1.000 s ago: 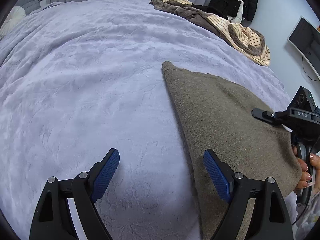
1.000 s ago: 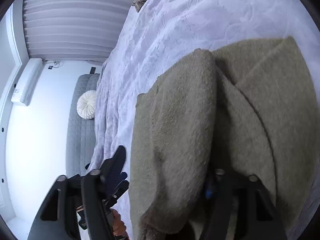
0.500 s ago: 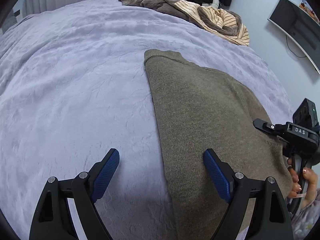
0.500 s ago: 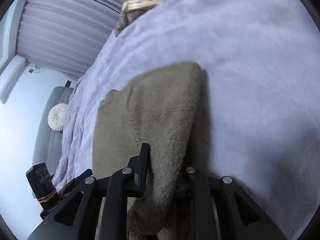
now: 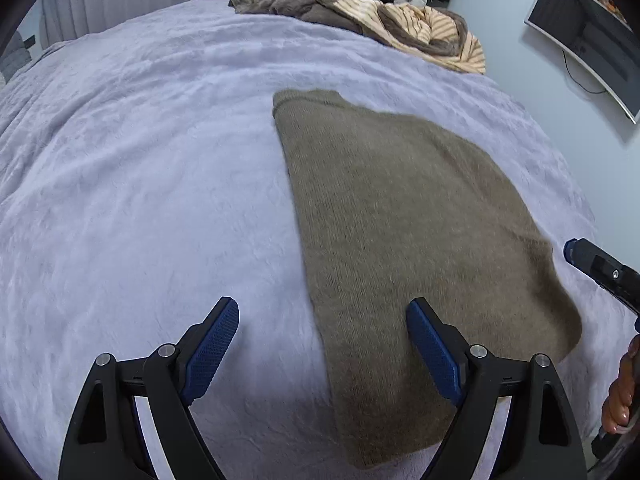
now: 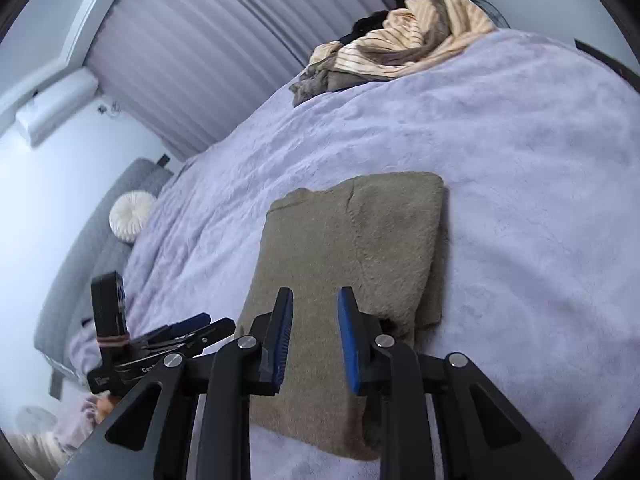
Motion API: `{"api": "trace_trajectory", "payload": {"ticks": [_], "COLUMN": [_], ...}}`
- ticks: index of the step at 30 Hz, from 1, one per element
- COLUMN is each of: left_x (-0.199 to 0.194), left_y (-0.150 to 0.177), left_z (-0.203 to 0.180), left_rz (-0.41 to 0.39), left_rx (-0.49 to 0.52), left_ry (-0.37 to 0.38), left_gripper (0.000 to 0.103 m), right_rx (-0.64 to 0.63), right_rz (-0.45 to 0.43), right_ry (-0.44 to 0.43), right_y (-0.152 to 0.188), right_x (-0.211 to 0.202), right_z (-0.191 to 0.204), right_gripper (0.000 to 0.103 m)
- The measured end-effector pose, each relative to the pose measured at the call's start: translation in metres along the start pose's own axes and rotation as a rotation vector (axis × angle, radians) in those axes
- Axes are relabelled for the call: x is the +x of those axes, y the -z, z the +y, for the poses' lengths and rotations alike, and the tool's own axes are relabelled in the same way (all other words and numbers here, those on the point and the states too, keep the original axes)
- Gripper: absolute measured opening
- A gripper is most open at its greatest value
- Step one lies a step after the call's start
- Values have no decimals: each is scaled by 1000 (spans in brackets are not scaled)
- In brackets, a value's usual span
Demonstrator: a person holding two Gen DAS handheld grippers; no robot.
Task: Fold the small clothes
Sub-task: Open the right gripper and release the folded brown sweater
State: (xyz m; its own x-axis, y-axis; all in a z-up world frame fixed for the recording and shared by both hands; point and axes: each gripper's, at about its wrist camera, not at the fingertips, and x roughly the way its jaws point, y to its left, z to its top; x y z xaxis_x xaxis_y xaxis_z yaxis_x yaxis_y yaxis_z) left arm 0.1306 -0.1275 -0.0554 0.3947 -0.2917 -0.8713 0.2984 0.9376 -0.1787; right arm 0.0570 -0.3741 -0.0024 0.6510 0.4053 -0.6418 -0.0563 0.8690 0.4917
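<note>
Sweater [image 6: 344, 248], olive-brown knit, lies folded into a rough rectangle on the lilac bed cover [image 5: 140, 200], with a doubled flap along its right side in the right wrist view. It looks soft, limp and fairly light, likely to sag and unfold if lifted by one layer, so a pinch through all layers at an edge or corner seems best. The right gripper [image 6: 316, 340] hovers just over its near end, jaws narrowly parted with nothing between them. The left gripper [image 5: 322, 354] is spread wide and empty over the sweater's near left edge. A pile of striped clothes [image 5: 408, 28] lies well apart at the far side.
</note>
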Motion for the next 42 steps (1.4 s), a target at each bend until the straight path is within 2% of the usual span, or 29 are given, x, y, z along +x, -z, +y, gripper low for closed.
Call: {"api": "trace_trajectory", "payload": {"ticks": [2,3,4,7,13,16,22,23,25,26,28,29,31,32,33,35,42], "left_x": [10,12,12,8,0,-2,-10,-12,-16,-18,-20,-19,-17,-16,-15,-14,-11], "left_y": [18,25,30,37,42,47,46,46,45,45,44,43,41,40,39,37,29], "left_z": [2,6,11,17,11,11,6,4,2,1,0,0,-2,-2,-3,-5,-9], "left_rz": [15,15,16,25,27,25,30,27,23,22,21,22,26,28,31,37,46], "left_rx": [-26,-49,-71,-87,-68,-77,-79,-70,-52,-46,-34,-28,-17,-14,-12,-9,5], "left_ry": [-6,-5,-9,3,-46,-62,-92,-101,-114,-116,-119,-122,-127,-128,-128,-125,-112], "left_gripper": [90,96,102,102,102,102,102,102,102,102,102,102,102,102,102,102,102], "right_rx": [-56,-46,-7,105,74,109,284,321,395,425,494,506,480,460,444,432,413], "right_rz": [63,114,153,93,77,75,24,6,-21,-28,-30,-28,-28,-28,-28,-32,-8], "right_ry": [123,185,201,115,190,172,106,106,167,159,67,49,52,60,60,39,31], "right_y": [20,34,47,66,74,80,83,83,85,85,88,88,86,84,82,78,64], "right_x": [13,23,29,13,0,-6,-16,-20,-29,-33,-38,-41,-46,-47,-49,-49,-36], "right_z": [1,-7,-21,-47,-44,-50,-70,-74,-86,-92,-105,-107,-107,-106,-105,-104,-102], "right_gripper": [23,22,19,15,15,17,18,18,18,18,20,22,23,28,39,48,49]}}
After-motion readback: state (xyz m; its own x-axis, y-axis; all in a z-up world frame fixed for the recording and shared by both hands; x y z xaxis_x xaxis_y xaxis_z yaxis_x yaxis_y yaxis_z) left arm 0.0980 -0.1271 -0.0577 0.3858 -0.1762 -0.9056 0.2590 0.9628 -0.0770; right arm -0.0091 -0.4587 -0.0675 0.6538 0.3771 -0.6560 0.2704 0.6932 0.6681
